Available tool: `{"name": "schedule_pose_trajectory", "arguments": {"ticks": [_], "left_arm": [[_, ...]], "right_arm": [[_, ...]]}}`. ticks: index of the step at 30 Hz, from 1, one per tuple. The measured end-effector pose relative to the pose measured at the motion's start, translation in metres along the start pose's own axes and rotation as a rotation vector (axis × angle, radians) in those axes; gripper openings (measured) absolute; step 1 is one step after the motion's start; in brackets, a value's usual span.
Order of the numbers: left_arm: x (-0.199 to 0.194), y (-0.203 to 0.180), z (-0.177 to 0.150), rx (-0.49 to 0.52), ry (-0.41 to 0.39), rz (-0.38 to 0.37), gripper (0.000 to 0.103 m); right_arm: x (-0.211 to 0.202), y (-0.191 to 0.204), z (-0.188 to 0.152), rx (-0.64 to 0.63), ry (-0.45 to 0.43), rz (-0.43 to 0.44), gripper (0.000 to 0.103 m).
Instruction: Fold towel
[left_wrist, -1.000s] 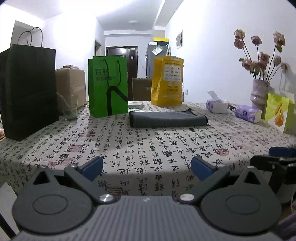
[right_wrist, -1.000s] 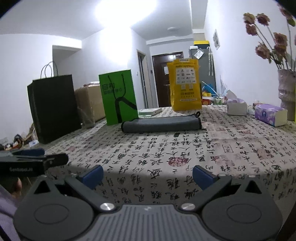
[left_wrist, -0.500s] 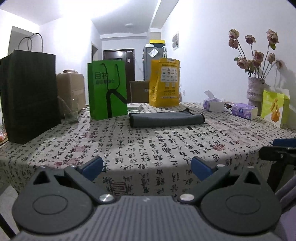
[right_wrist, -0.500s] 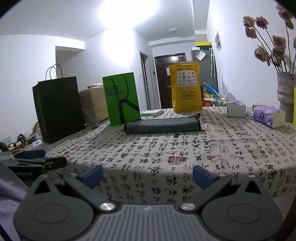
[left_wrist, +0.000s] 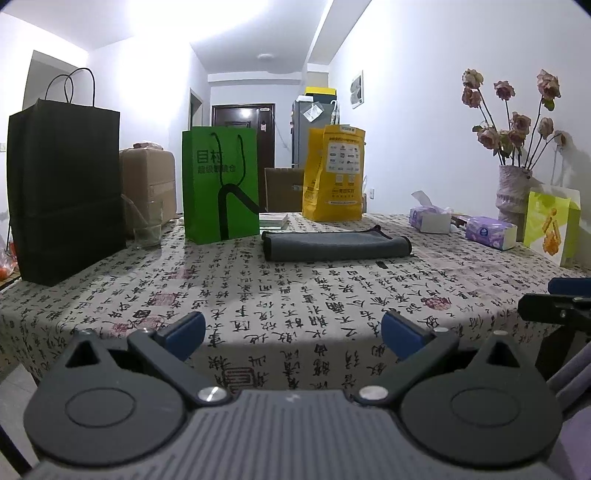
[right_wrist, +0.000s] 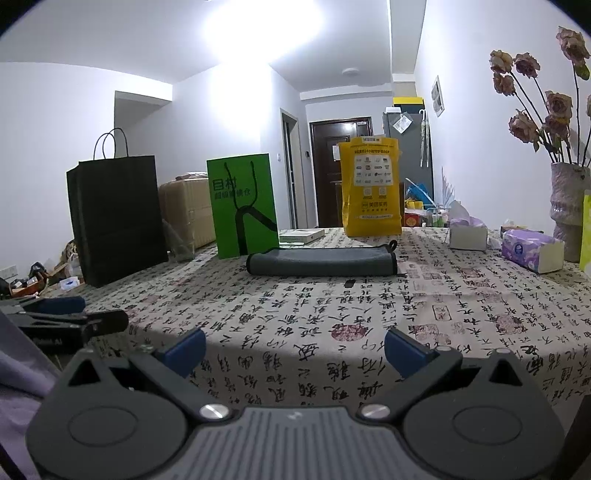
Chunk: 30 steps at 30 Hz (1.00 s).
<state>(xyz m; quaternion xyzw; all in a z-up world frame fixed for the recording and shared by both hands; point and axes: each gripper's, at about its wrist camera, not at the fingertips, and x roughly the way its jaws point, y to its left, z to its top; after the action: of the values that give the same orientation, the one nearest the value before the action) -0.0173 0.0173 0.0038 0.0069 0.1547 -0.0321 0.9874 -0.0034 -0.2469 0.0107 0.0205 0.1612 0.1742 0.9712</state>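
Note:
A grey towel lies folded into a long narrow strip far back on the table, with a small black loop at its right end; it also shows in the right wrist view. My left gripper is open and empty, held low at the table's near edge, well short of the towel. My right gripper is open and empty, also at the near edge. Each gripper shows at the side of the other's view.
The table has a calligraphy-print cloth. Behind the towel stand a black paper bag, a green bag and a yellow bag. A glass stands at left. Tissue boxes and a flower vase stand at right.
Both grippers have drawn back and dropped lower toward the table's near edge. The towel has not moved. Both stay open.

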Motion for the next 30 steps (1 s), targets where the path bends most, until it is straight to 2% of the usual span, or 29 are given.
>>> {"name": "schedule_pose_trajectory", "arguments": {"ticks": [30], "left_arm": [[0.0,0.0,-0.0011,0.0,0.001,-0.003,0.103]], "right_arm": [[0.0023,0.002,-0.0021,-0.001,0.007,0.005,0.103]]}}
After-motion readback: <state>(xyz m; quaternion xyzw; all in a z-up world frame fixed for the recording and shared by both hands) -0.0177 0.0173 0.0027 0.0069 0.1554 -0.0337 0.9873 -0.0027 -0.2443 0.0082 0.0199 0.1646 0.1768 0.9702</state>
